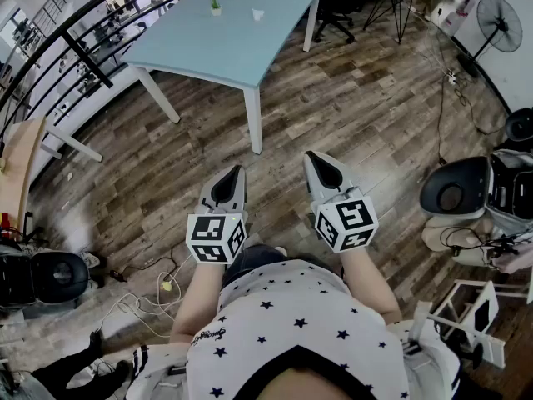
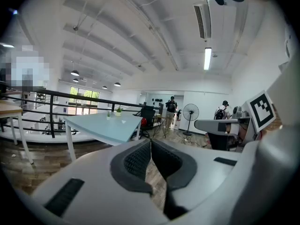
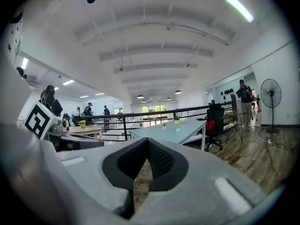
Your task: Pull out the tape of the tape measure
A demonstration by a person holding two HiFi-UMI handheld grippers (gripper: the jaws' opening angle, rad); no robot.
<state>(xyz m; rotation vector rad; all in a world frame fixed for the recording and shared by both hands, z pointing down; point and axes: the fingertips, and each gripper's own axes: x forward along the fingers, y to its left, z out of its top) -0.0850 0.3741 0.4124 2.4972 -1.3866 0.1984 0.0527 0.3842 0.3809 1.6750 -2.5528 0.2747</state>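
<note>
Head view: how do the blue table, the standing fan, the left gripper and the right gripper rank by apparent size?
1. the blue table, largest by far.
2. the left gripper and the right gripper: alike, no order between them.
3. the standing fan, smallest; it stands far from the camera, the grippers near.

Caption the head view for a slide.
Left gripper and right gripper, both shut and empty, held side by side over the wood floor, short of the pale blue table.

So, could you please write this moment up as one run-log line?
left hand-held gripper: shut, empty | right hand-held gripper: shut, empty | tape measure: not in view | table: ahead of both
</note>
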